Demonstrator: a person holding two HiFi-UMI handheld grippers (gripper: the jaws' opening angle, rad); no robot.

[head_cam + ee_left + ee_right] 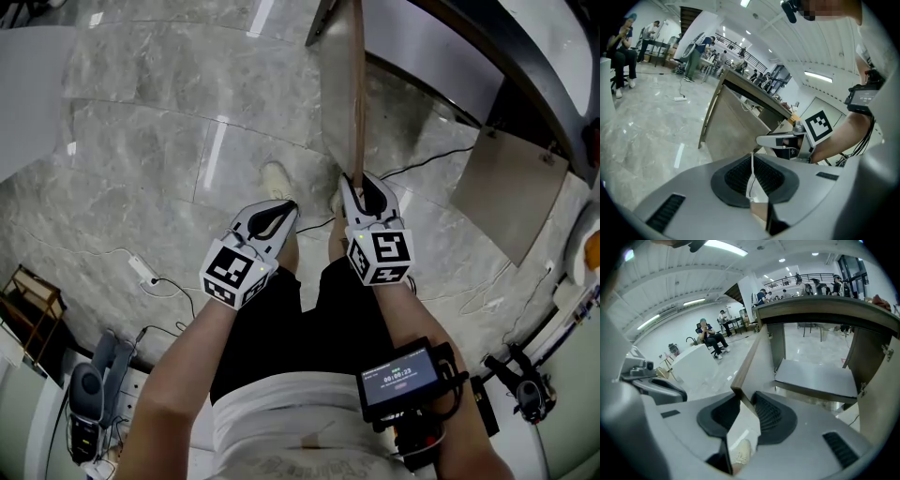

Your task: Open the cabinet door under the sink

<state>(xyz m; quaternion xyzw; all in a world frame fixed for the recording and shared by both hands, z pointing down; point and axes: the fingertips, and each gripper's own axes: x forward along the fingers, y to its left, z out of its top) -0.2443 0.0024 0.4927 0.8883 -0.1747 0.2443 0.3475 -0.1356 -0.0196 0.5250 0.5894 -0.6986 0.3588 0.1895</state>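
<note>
The cabinet door under the counter stands swung out, edge-on in the head view. Its wood-edged lower corner sits between the jaws of my right gripper, which stand apart around it, the floor and a shoe showing through the gap. In the head view, that right gripper is at the door's near edge. Behind the door the cabinet's inside shows a grey shelf. My left gripper hangs over the floor to the left of the door, its pads together with nothing between them.
A second cabinet door stands open at the right. Cables and a white power strip lie on the marble floor. The person's shoe is near the door. A handheld device rests at lower left. People sit and stand far off.
</note>
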